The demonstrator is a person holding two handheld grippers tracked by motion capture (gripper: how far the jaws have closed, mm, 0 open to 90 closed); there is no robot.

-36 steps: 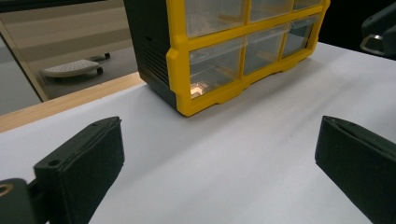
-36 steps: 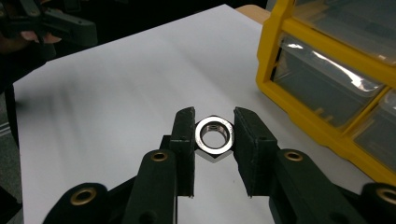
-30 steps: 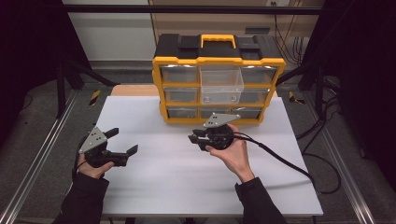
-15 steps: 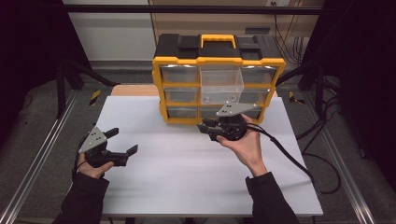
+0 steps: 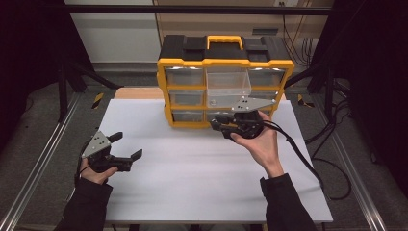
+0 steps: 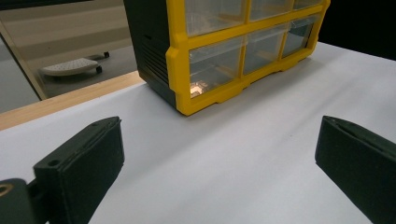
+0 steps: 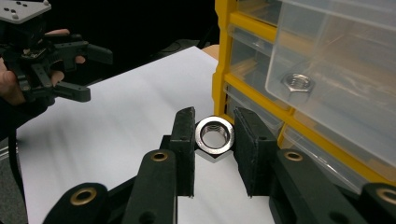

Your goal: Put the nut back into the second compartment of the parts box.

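Observation:
A yellow and black drawer cabinet (image 5: 223, 79) stands at the back of the white table; its top middle clear drawer (image 5: 227, 85) is pulled out. In the right gripper view a steel hex nut (image 7: 214, 136) is pinched between the pads of my right gripper (image 7: 214, 140), and another nut (image 7: 295, 84) lies in the pulled-out drawer (image 7: 336, 60). In the high view my right gripper (image 5: 222, 124) hovers just in front of the cabinet, below that drawer. My left gripper (image 5: 129, 147) rests open at the table's left, nothing between its jaws (image 6: 215, 154).
The white table (image 5: 202, 173) has free room in its middle and front. Metal rails run along both sides. A black cable (image 5: 308, 159) trails from the right gripper over the table's right edge. The cabinet's closed drawers (image 6: 243, 51) face the left gripper.
My right hand has risen and moved toward the cabinet, carrying the nut up to just under the pulled-out drawer. The left hand has stayed where it was.

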